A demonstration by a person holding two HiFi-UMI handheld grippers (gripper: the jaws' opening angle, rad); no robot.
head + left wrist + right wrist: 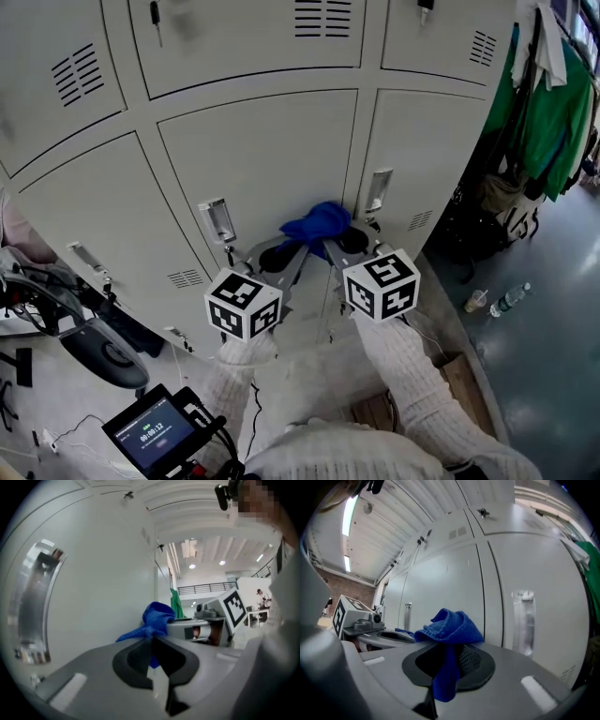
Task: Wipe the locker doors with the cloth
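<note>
A crumpled blue cloth (pixel 319 225) is held up against the grey locker doors (pixel 272 150), near the gap between two lower doors. Both grippers hold it. My left gripper (pixel 284 251) is shut on one twisted corner of the cloth (pixel 154 620), its jaws (pixel 152 645) pinched together. My right gripper (pixel 345 242) is shut on the bunched bulk of the cloth (pixel 449 627), and a tail hangs down between its jaws (pixel 446 663). The two grippers sit side by side, close to the door surface.
Recessed metal handles (pixel 217 221) (pixel 379 190) flank the cloth. Green clothing (pixel 553 103) and bags (pixel 506 214) hang at the right. A bottle (pixel 511 298) and a cup (pixel 475 300) lie on the floor. A screen device (pixel 150 433) is at the lower left.
</note>
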